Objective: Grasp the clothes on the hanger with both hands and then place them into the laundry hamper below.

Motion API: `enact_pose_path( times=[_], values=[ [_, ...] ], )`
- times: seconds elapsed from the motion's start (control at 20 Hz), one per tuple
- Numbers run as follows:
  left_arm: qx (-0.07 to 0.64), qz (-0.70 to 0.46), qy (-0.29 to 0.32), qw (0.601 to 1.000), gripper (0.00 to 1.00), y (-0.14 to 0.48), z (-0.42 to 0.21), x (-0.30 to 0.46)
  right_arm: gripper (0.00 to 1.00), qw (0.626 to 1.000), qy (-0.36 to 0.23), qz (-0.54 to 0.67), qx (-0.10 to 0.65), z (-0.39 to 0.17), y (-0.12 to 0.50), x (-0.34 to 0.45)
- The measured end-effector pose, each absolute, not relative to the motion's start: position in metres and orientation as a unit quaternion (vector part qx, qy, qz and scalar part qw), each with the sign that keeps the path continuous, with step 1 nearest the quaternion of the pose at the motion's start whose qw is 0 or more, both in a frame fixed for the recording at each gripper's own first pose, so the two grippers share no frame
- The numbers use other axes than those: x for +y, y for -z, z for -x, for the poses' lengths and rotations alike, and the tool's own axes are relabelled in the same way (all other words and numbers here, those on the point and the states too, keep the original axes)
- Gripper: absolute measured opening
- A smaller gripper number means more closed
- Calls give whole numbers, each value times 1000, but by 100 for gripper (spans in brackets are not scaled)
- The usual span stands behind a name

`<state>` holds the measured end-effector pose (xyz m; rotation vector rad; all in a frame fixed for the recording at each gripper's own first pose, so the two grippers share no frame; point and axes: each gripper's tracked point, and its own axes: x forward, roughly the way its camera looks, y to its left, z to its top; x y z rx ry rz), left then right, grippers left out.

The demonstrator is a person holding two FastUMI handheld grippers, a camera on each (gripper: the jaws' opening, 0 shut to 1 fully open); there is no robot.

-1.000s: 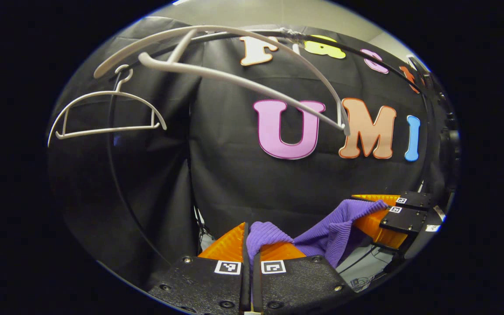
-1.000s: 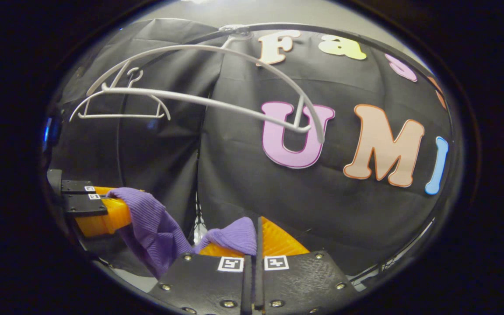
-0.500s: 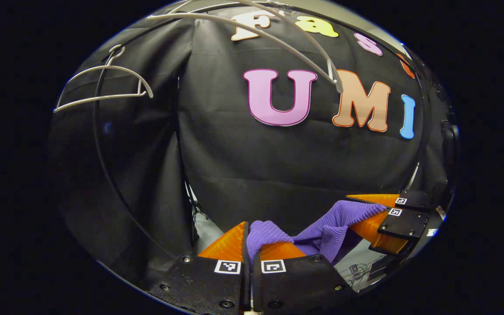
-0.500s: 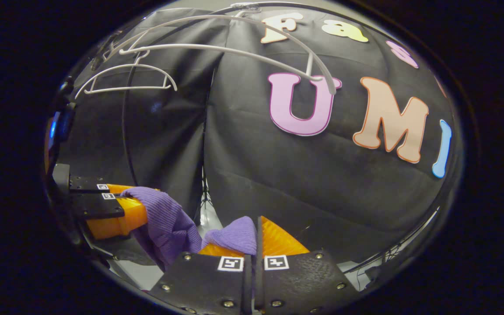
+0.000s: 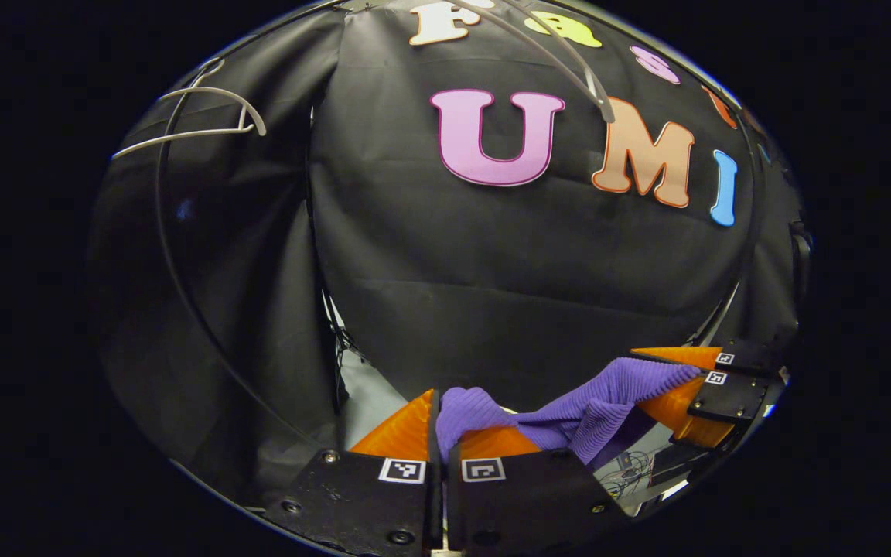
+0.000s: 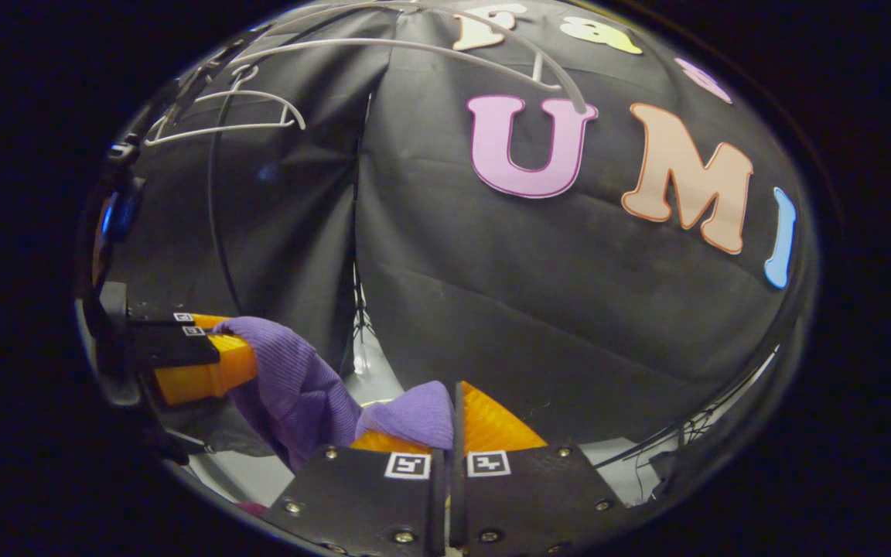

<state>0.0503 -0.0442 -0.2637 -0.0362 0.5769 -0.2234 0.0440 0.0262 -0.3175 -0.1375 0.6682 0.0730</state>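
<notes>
A purple ribbed knit garment (image 5: 585,406) hangs slack between my two grippers. My left gripper (image 5: 439,410) is shut on one bunched end of it. The right gripper (image 5: 666,375) shows at the lower right of the left gripper view, clamped on the other end. In the right gripper view my right gripper (image 6: 455,406) is shut on the purple garment (image 6: 298,387), and the left gripper (image 6: 217,340) holds its far end at the left. A bare white hanger (image 5: 561,54) hangs overhead on the rail, seen as a white hanger (image 6: 430,50) in the right gripper view.
A second empty white hanger (image 5: 190,124) hangs at the upper left, also a white hanger (image 6: 221,116) in the right gripper view. A thin black curved frame pole (image 5: 182,286) runs down the left. Pale floor (image 6: 368,375) and cables (image 5: 623,480) show low down.
Both grippers have gone down with the purple garment still clamped. The hangers and the wall have slid upward in both views.
</notes>
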Motion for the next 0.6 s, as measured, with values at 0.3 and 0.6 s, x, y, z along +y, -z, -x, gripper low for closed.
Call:
enact_pose_path(
  times=[0.3, 0.6],
  values=[
    [311, 15, 114, 943, 3, 286, -40, -42, 3, 935, -27, 63, 349, -33, 334, 22],
    [354, 10, 115, 928, 6, 317, -30, -46, 4, 935, -26, 58, 348, -36, 334, 20]
  ],
)
